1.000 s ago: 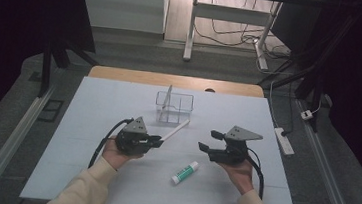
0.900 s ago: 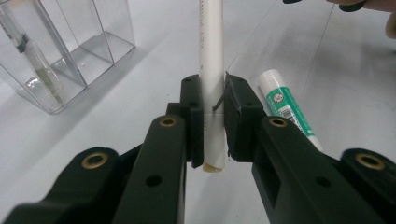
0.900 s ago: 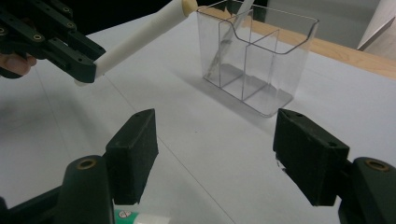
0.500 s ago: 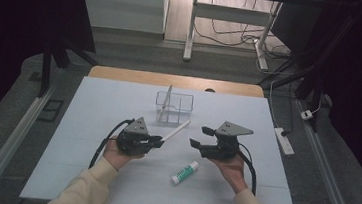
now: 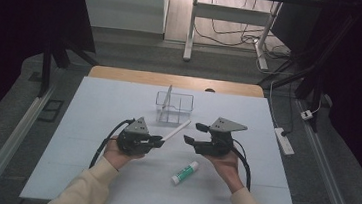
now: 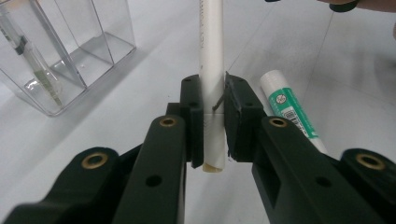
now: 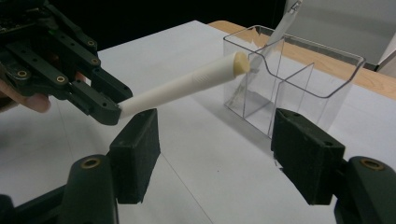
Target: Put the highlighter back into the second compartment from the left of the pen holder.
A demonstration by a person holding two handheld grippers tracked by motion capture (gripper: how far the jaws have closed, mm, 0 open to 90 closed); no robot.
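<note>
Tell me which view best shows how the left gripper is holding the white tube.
The left gripper view: its jaws close on the white tube near its lower end, pads on both sides. The right gripper view shows the tube's length and free tip beside the clear organizer. In the high view, the left gripper hides the contact.

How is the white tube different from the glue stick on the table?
The white tube is plain white and longer; the glue stick is shorter, with a green label. The tube is held off the table, clamped in the left hand-held gripper; the glue stick lies loose on the table. Both are slim, round sticks.
</note>
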